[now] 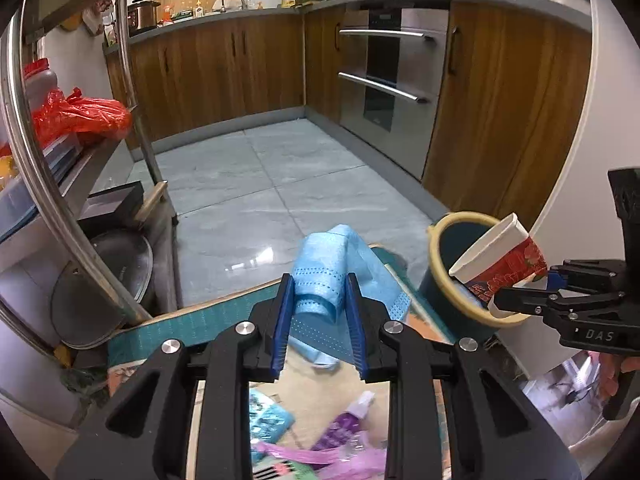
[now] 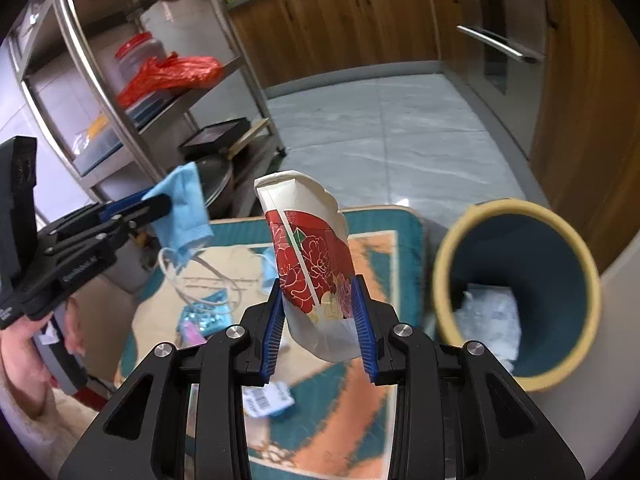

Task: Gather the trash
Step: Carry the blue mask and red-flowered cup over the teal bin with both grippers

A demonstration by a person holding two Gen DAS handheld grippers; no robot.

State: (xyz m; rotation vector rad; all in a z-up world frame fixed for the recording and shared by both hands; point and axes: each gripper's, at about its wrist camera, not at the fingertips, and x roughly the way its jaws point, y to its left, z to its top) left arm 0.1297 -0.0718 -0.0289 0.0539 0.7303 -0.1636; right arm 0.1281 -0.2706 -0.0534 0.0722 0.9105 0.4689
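Kitchen floor, patterned rug — right tool clamps crushed paper cup, bin just right; left tool pinches blue mask, farther left.

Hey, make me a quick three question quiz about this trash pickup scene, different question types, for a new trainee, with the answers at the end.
1. True or false: the right gripper holds a squashed paper cup.
2. What does the left gripper hold? A) blue face mask B) red bag C) purple wrapper
3. Fill in: inside the bin there is already some crumpled ____ trash.

Key
1. True; the cup is flattened between the fingers.
2. A, the blue face mask.
3. White, lying at the bottom of the bin.
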